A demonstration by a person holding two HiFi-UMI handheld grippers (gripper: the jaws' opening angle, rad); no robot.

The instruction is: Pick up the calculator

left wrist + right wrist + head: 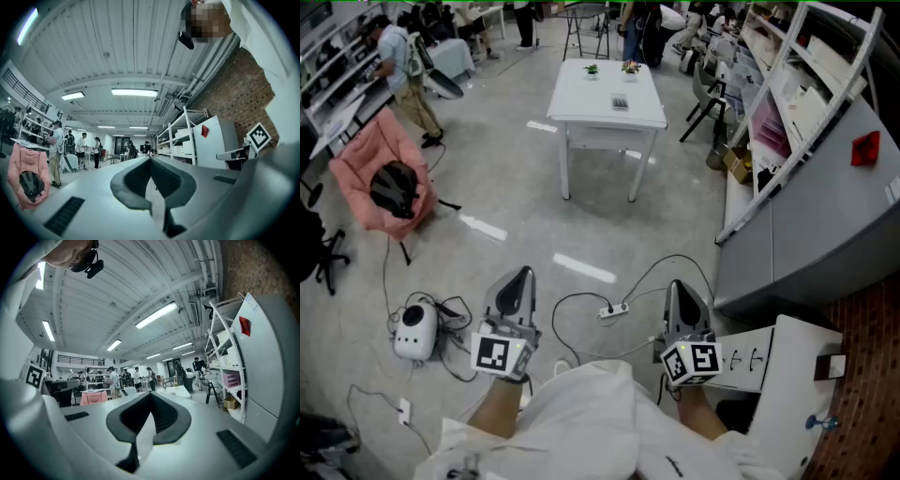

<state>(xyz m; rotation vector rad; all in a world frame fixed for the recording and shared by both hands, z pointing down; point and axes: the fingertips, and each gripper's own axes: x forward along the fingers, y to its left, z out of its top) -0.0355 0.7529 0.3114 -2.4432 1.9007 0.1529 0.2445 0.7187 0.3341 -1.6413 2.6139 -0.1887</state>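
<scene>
Here, nearest me, my grey left gripper (520, 277) and grey right gripper (679, 289) are held level, each with jaws pressed together on nothing. Far ahead, the small dark flat calculator (620, 102) lies on the white square table (581, 103).

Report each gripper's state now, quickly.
Left gripper: closed, holding nothing.
Right gripper: closed, holding nothing.

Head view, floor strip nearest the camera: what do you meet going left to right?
white device on the floor → left gripper → power strip → right gripper
</scene>
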